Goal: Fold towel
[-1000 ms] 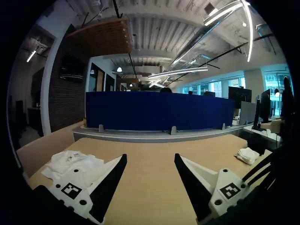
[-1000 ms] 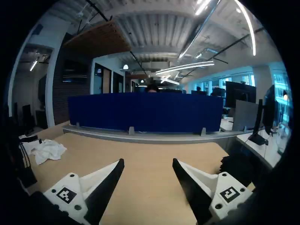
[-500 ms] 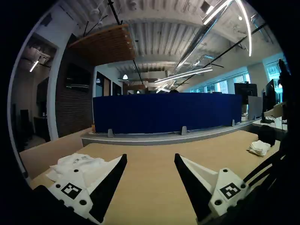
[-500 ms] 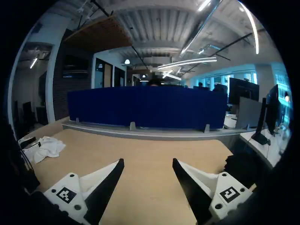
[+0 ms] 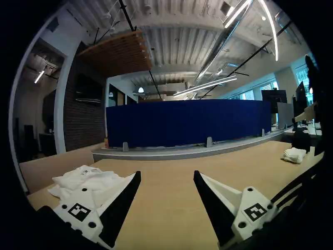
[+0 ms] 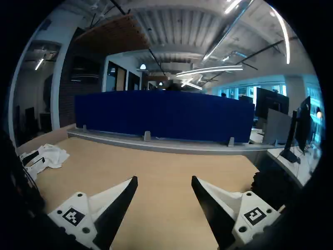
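A crumpled white towel (image 5: 85, 181) lies on the wooden table (image 5: 166, 164), just ahead of my left gripper's left finger (image 5: 120, 200). My left gripper (image 5: 166, 179) is open and holds nothing. In the right gripper view a white towel (image 6: 48, 155) rests at the table's far left edge, well away from my right gripper (image 6: 164, 183), which is open over bare wood (image 6: 158, 166). A small folded white cloth (image 5: 293, 155) sits far to the right in the left gripper view.
A blue partition (image 5: 183, 123) on a grey rail (image 6: 166, 146) closes the table's far side. A dark bundle (image 6: 266, 183) sits at the table's right end. Monitors (image 6: 299, 125) stand on the desk to the right.
Both views have tilted and swung a little: the small folded cloth slid up and right in the left gripper view, the towel moved up-left in the right gripper view. Fingers stay equally wide.
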